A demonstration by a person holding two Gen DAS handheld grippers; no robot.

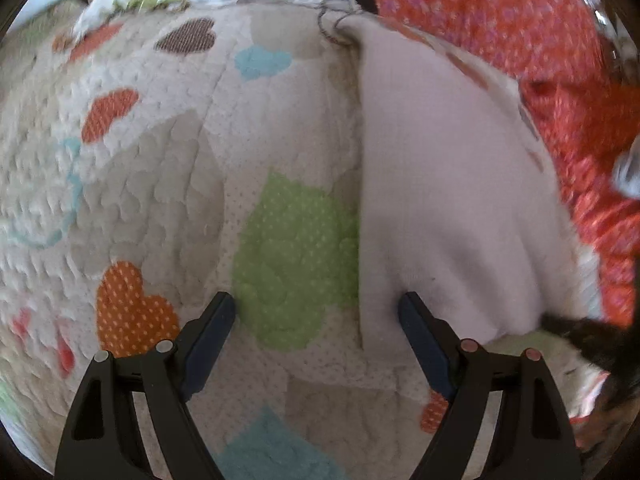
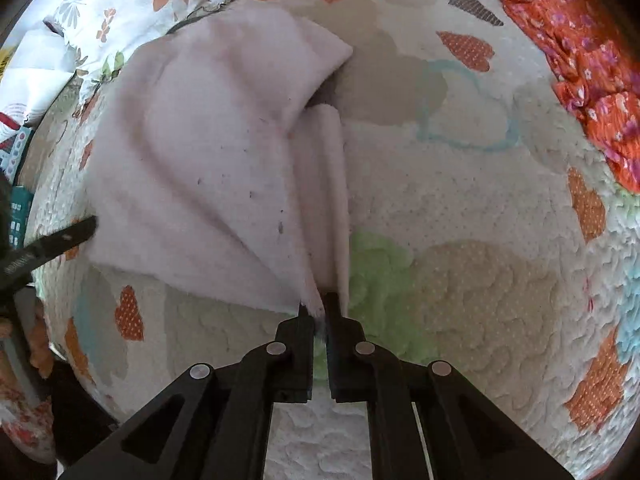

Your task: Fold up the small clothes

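The bed's quilt [image 2: 460, 208], white with heart patches, fills both views, with an orange flowered fabric [image 1: 500, 12] bunched along one edge and a white floral sheet [image 2: 120, 8] at another. On the quilt lies the task's thing, a small pale pink cloth [image 2: 208, 168], partly gathered: one edge is doubled into a narrow pleat and a far corner is turned over, but the rest spreads in loose waves, so the fold looks barely begun, with squaring and flattening left to do. The right hand-held gripper [image 2: 318, 306] points steeply down, its jaws pressed together and pinching the near corner of the pink cloth where the pleats meet. The left hand-held gripper [image 1: 316, 308] also tilts down over the quilt, jaws spread wide and holding nothing, one finger [image 1: 416, 320] over the cloth's near edge, the other finger over a green heart patch [image 1: 296, 256].
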